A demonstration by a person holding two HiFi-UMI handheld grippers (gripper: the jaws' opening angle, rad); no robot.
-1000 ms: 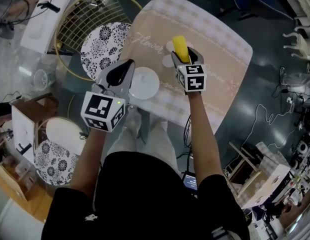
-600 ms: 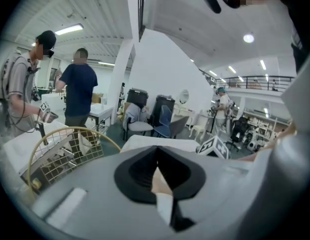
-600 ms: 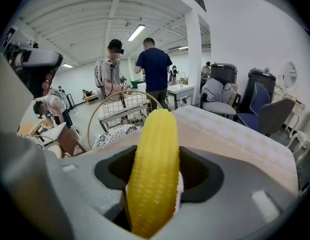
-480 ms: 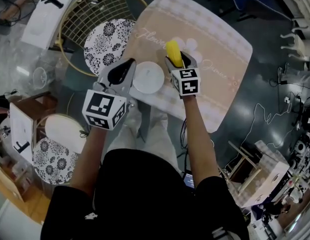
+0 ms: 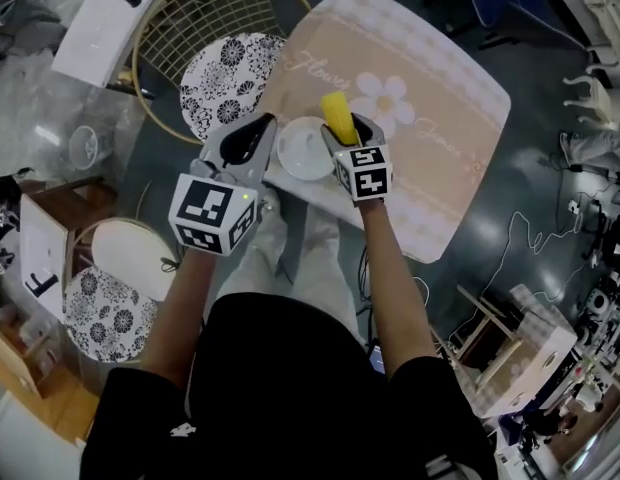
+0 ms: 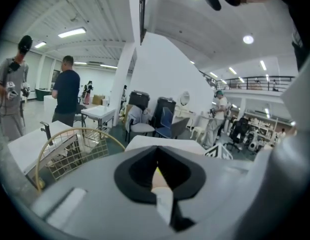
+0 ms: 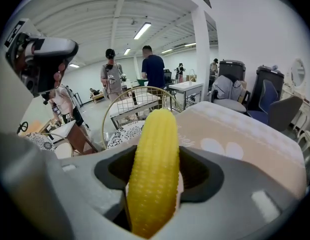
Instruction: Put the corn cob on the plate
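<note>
1. Now the right gripper (image 5: 342,133) clamps tight on the corn cob (image 7: 154,169), which sticks up between its jaws.
2. The cob hangs over the table (image 5: 440,78), just right of the plate (image 5: 295,160).
3. The left gripper (image 6: 157,179) sits pinched together, empty, left of the plate.

A surface (image 5: 445,78) under a beige cloth printed with a white daisy (image 5: 387,96) stands on a dark, glossy floor (image 5: 550,118). Just beside its left edge is a gold wire chair (image 5: 185,18) with a black-and-white floral cushion (image 5: 225,78). Farther left lies a white desk (image 5: 95,28). At lower left, a second floral cushion (image 5: 105,313) sits beside a plain white round seat (image 5: 122,253). In the right gripper view, a person in grey (image 7: 111,76) and a person in a dark shirt (image 7: 154,69) stand beyond the wire chair.
</note>
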